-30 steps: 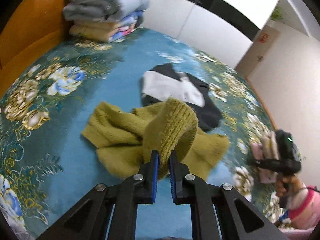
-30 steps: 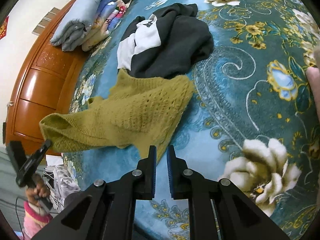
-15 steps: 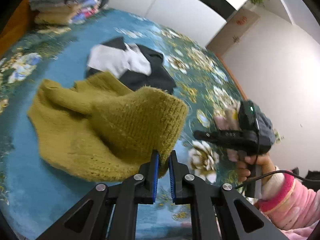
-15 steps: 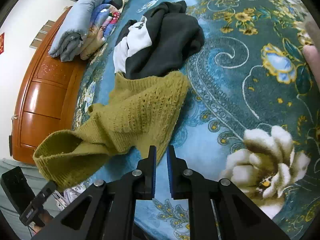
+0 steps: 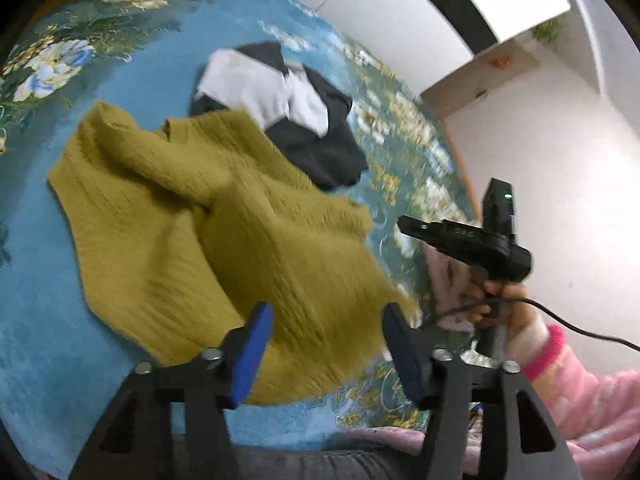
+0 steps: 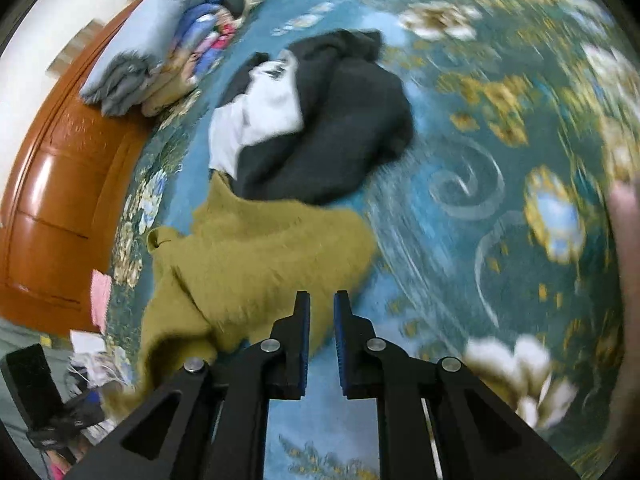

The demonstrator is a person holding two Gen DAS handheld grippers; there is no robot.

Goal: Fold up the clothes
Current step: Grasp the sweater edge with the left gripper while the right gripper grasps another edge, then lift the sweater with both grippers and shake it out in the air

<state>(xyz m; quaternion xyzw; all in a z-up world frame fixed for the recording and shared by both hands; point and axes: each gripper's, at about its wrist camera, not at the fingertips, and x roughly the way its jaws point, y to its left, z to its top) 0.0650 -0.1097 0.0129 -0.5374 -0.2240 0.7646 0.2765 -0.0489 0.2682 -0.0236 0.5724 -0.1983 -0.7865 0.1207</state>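
Note:
A mustard knitted sweater (image 5: 180,208) lies crumpled on the blue flowered bedspread (image 5: 40,320). My left gripper (image 5: 325,312) hovers over its near edge, its jaws opening wide. The blurred knit lies beneath the blue pads (image 5: 248,344) and neither pad presses on it. In the right wrist view the sweater (image 6: 260,248) lies just ahead and to the left of my right gripper (image 6: 322,300). Its jaws are opening slightly from a narrow gap, with nothing between them. A hand in a pink sleeve (image 5: 500,296) carries that gripper at the bed's right side.
A black and white garment (image 6: 332,140) is bunched just beyond the sweater. Folded blankets (image 6: 152,52) are stacked against the wooden headboard (image 6: 52,200). White walls and a door stand past the bed's far side. A fingertip (image 6: 624,216) shows at the right edge.
My left gripper carried the sweater's edge toward the near side of the bed, then opened and let it go. The knit has dropped onto the sweater. My right gripper shifted sideways.

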